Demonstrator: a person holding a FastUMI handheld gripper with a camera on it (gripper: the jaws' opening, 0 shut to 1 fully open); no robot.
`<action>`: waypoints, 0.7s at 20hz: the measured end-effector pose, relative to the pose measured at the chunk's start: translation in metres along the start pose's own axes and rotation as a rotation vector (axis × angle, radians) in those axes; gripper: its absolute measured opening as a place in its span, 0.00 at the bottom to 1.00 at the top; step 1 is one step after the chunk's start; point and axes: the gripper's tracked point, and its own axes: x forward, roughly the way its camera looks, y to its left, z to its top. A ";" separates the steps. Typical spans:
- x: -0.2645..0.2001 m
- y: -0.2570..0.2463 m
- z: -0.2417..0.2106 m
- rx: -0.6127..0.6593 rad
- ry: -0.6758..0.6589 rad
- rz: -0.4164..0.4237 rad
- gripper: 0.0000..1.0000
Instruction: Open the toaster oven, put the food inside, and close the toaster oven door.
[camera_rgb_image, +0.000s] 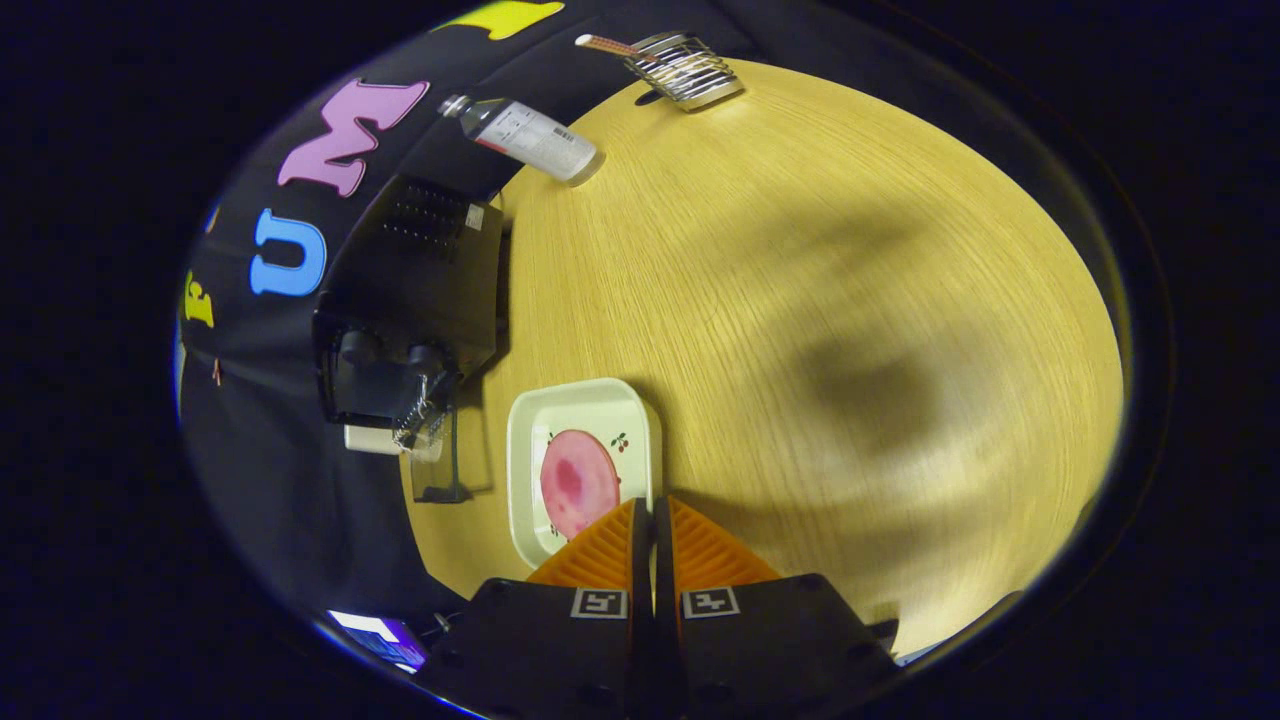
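At the left, against the booth wall, the black toaster oven (415, 300) was seen standing on the wooden table (800, 300), its two knobs (390, 352) turned toward the camera. The door (440, 455) appeared to be let down already, though at this angle the cavity could not be looked into. Just beside the oven, on the tabletop, a white square plate (640, 440) was set, and on it a round pink slice of food (578, 482) was laid flat. Immediately ahead of the plate's near edge the gripper (652, 512) was held, its fingers pressed together with nothing caught between them and their tips overlapping the plate's rim. Farther back, a plastic bottle (530, 138) was seen at the table's far edge, and to its right a wire rack (685, 68) was placed.

The step in hand was judged to be the picking up of the food, the door seemingly having been dealt with. For that to be done well, the fingers would first have to be spread, then brought low and flat over the plate so that the thin slice could be pinched at its edge rather than pushed along. A light grip would be wanted, since the slice looked soft and liable to fold.
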 end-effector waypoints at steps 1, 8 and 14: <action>-0.003 0.007 -0.001 0.030 -0.010 0.020 0.06; -0.017 0.086 -0.022 0.063 -0.070 0.139 0.06; 0.000 0.161 -0.058 0.037 -0.059 0.184 0.06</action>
